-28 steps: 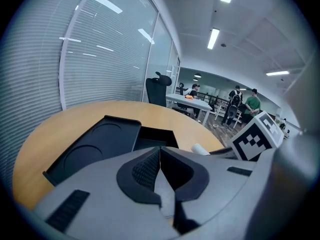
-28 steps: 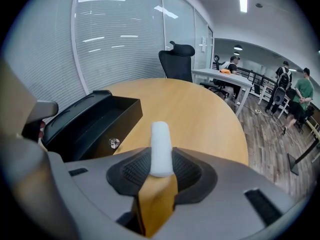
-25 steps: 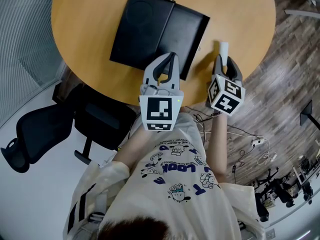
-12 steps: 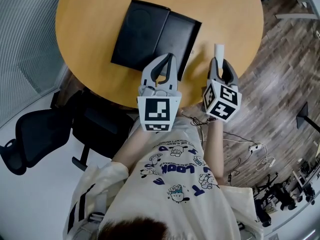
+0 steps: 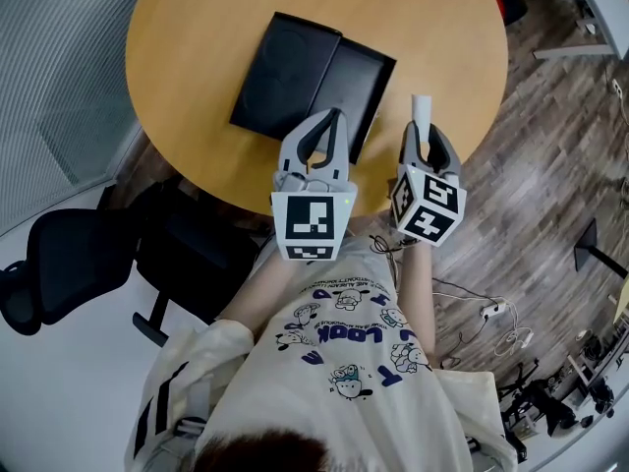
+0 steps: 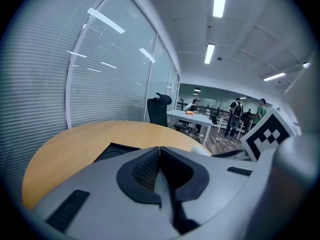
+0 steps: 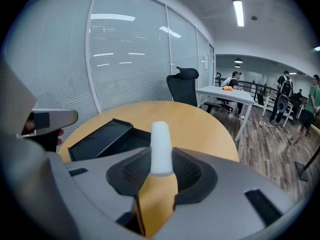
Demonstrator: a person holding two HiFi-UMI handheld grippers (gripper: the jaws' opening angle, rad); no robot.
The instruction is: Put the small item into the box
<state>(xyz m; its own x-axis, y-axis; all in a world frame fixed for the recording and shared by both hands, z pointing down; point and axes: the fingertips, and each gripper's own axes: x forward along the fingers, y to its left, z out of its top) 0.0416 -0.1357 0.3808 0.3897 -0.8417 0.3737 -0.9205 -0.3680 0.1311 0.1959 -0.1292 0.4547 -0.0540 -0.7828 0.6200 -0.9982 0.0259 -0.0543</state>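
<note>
An open black box [image 5: 313,75] lies on the round wooden table [image 5: 197,57], its lid folded out flat beside it. My right gripper [image 5: 425,134] hovers at the table's near edge, right of the box, shut on the small item [image 5: 420,106]. That item is a tube with a white tip and a yellow body [image 7: 161,149], and it sticks out past the jaws of the right gripper [image 7: 161,170] toward the box [image 7: 107,136]. My left gripper [image 5: 332,118] stands over the box's near corner, its jaws closed together on nothing [image 6: 160,156]. The box [image 6: 112,151] shows just beyond them.
A black office chair [image 5: 69,273] stands on the floor at the left, below the table edge. Cables [image 5: 496,313] lie on the wooden floor at the right. Beyond the table stand another chair [image 7: 182,86], a white desk [image 7: 227,94] and people far off.
The head view has drifted a little, so the table sits slightly differently in frame. Both grippers keep about the same places by the box, the right one still holding the item.
</note>
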